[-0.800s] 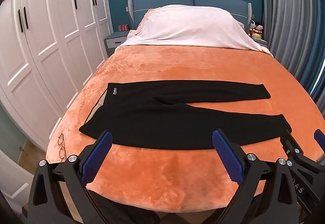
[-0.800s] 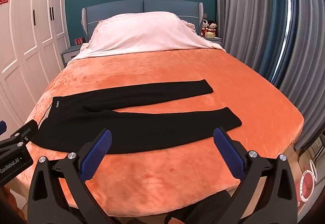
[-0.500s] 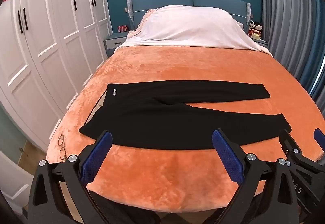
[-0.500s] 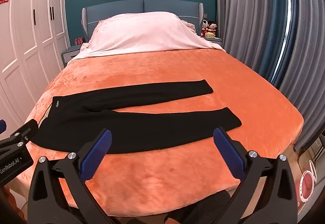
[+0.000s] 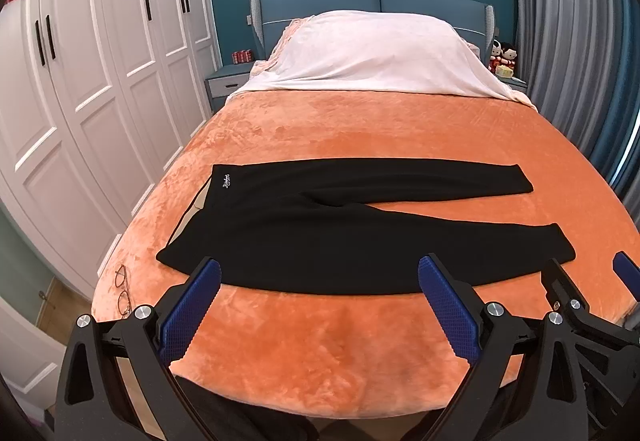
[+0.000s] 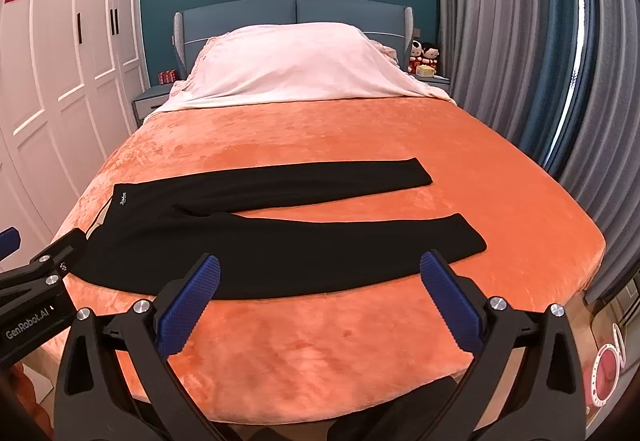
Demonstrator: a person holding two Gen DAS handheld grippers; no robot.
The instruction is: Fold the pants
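Note:
Black pants lie flat across the orange bedspread, waistband at the left, both legs stretched to the right and spread apart. My left gripper hovers open over the near edge of the bed, its blue pads just short of the nearer leg. My right gripper is open too, at the near edge beside it, nothing between its pads. In each wrist view the other gripper shows at the side.
A pair of glasses lies on the bed's near left corner. A white cover drapes the pillows at the headboard. White wardrobes stand left, grey curtains right.

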